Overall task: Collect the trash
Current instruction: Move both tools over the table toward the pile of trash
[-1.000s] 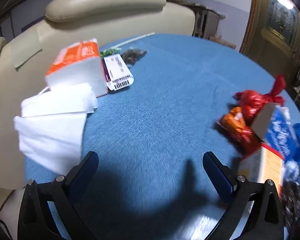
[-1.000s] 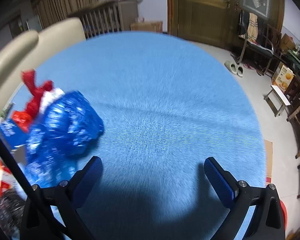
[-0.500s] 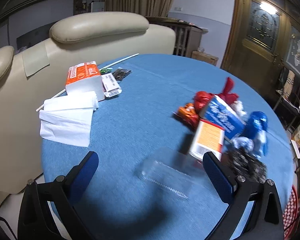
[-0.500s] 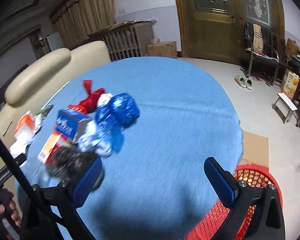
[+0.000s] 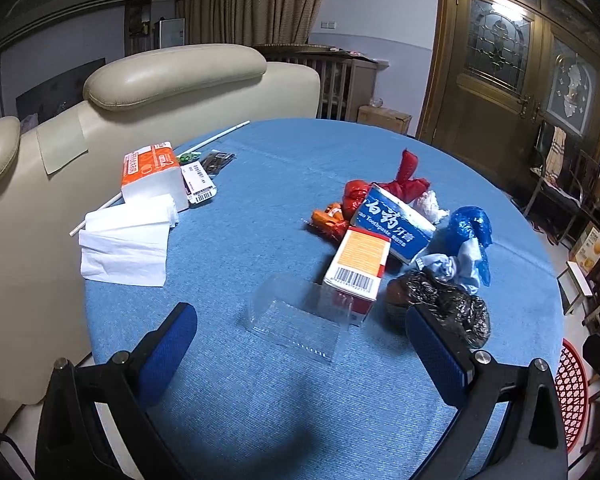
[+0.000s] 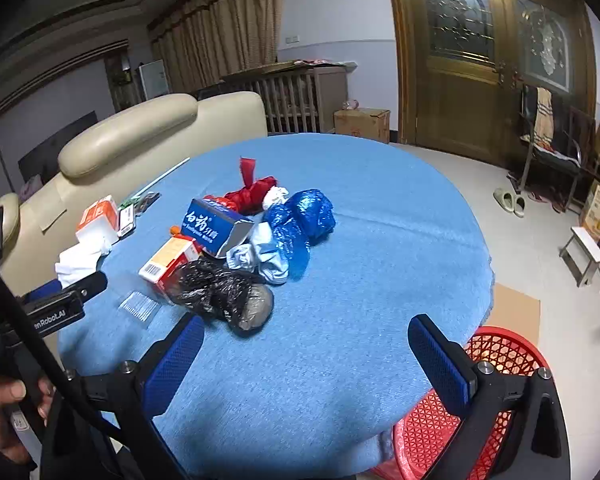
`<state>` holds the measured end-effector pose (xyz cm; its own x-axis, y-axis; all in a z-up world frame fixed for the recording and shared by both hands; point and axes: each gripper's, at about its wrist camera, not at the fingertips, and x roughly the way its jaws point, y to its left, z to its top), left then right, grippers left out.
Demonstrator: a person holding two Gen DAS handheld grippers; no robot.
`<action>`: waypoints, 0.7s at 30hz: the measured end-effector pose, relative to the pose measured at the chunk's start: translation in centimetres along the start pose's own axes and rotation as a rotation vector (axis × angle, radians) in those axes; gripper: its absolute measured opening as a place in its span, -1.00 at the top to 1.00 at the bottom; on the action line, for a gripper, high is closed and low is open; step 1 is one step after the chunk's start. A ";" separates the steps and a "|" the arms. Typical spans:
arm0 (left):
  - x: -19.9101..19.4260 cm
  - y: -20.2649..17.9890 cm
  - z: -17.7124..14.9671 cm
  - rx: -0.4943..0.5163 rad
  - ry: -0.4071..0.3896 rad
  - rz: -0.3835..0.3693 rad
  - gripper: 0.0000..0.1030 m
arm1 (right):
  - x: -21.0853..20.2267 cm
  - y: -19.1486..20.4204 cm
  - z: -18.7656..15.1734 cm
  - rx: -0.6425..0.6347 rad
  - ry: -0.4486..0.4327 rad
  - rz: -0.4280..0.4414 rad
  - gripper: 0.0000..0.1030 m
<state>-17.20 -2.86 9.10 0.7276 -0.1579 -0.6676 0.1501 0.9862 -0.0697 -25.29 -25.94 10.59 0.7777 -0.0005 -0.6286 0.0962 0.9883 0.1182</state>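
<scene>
Trash pile lies ahead of the left gripper, whose fingers gape wide, empty. Right gripper likewise; only its view shows the red basket clearly.

My left camera looks from the near rim, my right perhaps higher; both share the round blue-clothed table, crumpled trash around twelve o'clock.

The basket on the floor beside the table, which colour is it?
Red, with an open lattice pattern; the basket shows best in the right wrist view.

cream sofa behind the blue-clothed table, wooden doors beyond.
</scene>
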 end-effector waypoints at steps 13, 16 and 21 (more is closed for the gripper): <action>0.0 -0.5 0.2 0.006 0.003 -0.006 -1.00 | -0.3 0.5 0.2 -0.006 -0.011 0.019 -1.00; 0.0 -0.6 0.2 0.014 0.002 -0.007 -1.00 | -0.4 0.8 0.4 -0.016 -0.017 0.022 -1.00; 0.2 -0.7 0.3 0.016 0.006 -0.009 -1.00 | -0.3 0.9 0.5 -0.018 -0.019 0.023 -1.00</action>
<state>-16.95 -3.56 9.21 0.7225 -0.1662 -0.6711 0.1673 0.9839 -0.0635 -25.14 -25.09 11.29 0.7912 0.0198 -0.6112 0.0670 0.9906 0.1189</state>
